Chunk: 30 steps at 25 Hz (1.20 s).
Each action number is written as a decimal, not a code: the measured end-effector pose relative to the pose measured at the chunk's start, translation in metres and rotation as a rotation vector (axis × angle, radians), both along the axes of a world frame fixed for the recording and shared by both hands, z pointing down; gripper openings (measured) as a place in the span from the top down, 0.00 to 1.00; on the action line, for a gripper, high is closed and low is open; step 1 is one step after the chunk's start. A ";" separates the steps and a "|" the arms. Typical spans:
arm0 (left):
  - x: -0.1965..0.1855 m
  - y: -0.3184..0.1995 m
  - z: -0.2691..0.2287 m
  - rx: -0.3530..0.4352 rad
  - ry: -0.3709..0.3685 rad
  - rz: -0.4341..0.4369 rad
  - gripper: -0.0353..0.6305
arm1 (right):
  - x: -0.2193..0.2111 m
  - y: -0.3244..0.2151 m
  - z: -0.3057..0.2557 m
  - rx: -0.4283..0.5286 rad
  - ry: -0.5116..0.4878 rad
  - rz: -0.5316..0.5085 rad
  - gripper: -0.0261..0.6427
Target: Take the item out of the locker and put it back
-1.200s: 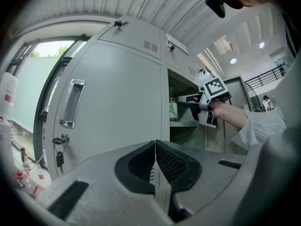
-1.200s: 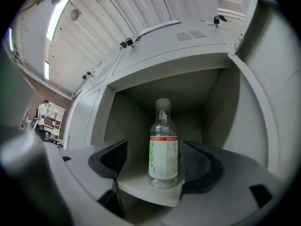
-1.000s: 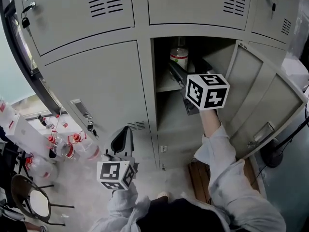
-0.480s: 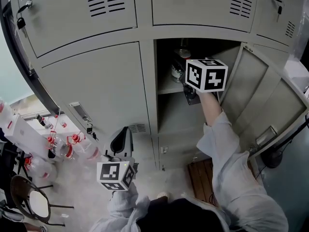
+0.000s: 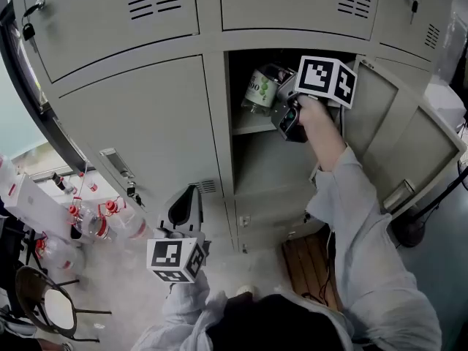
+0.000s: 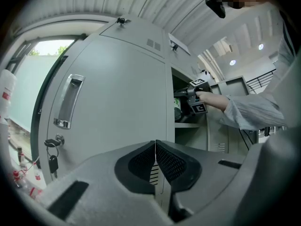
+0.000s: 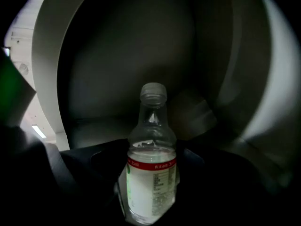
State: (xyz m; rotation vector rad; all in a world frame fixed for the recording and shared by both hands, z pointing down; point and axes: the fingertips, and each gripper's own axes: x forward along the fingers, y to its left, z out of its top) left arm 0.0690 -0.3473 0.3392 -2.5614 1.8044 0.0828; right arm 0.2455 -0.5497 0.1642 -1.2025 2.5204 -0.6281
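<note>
Low on the left, the left tongs (image 5: 186, 194) are pressed together, empty, before a closed locker (image 5: 146, 123) door. To the right, the right tongs (image 5: 282, 102), their jaws just tightened, pinch the tilted bottle (image 5: 261, 88) at the open compartment's mouth, above its shelf (image 5: 252, 125).

The open compartment (image 5: 270, 159) of the locker (image 5: 212, 20) lies right of a closed door (image 5: 146, 123); its own door (image 5: 380, 145) stands swung out to the right. Inside, above the shelf (image 5: 252, 125), the bottle (image 5: 261, 88) is tilted between the jaws of the right gripper (image 5: 281, 104), which have just been closing. The left gripper (image 5: 184, 203) is low, before the closed door.
</note>
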 end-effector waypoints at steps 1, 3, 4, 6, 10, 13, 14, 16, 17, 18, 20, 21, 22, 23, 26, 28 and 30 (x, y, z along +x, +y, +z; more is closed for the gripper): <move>0.001 0.001 -0.001 0.002 0.001 0.003 0.93 | 0.000 0.002 0.000 -0.011 -0.006 -0.005 0.50; 0.003 0.002 -0.002 0.007 0.008 0.009 0.94 | 0.000 0.006 0.003 -0.039 -0.022 -0.020 0.50; 0.005 0.003 -0.003 0.009 0.011 0.012 0.94 | 0.000 0.009 0.005 -0.048 -0.024 -0.027 0.50; 0.009 0.005 -0.002 0.010 0.013 0.021 0.93 | 0.000 0.017 0.009 -0.053 -0.014 -0.034 0.50; 0.019 0.010 -0.001 0.005 0.016 0.040 0.93 | 0.004 0.034 0.016 -0.057 -0.003 -0.036 0.50; 0.026 0.017 0.003 -0.002 0.021 0.050 0.93 | 0.006 0.048 0.024 -0.060 0.020 -0.037 0.50; 0.029 0.019 0.004 -0.005 0.020 0.054 0.93 | 0.006 0.052 0.028 -0.061 0.033 -0.037 0.50; 0.033 0.025 0.006 -0.010 0.018 0.059 0.93 | 0.006 0.061 0.036 -0.067 0.051 -0.039 0.50; 0.036 0.029 0.007 -0.014 0.019 0.061 0.93 | 0.007 0.065 0.040 -0.071 0.056 -0.041 0.50; 0.038 0.032 0.008 -0.018 0.021 0.062 0.93 | 0.008 0.070 0.044 -0.073 0.062 -0.044 0.50; 0.042 0.039 0.011 -0.028 0.025 0.064 0.93 | 0.008 0.079 0.052 -0.068 0.085 -0.048 0.50; 0.043 0.042 0.012 -0.032 0.025 0.063 0.93 | 0.008 0.084 0.055 -0.062 0.100 -0.048 0.50; 0.044 0.045 0.013 -0.036 0.025 0.062 0.93 | 0.008 0.088 0.058 -0.055 0.112 -0.050 0.50; 0.046 0.048 0.014 -0.038 0.024 0.060 0.93 | 0.008 0.093 0.061 -0.048 0.122 -0.054 0.50; 0.051 0.056 0.016 -0.045 0.020 0.055 0.93 | 0.009 0.111 0.070 -0.035 0.137 -0.074 0.50; 0.055 0.061 0.019 -0.054 0.020 0.048 0.93 | 0.009 0.124 0.076 -0.029 0.144 -0.093 0.50; 0.059 0.066 0.022 -0.065 0.016 0.044 0.93 | 0.010 0.137 0.084 -0.033 0.137 -0.116 0.50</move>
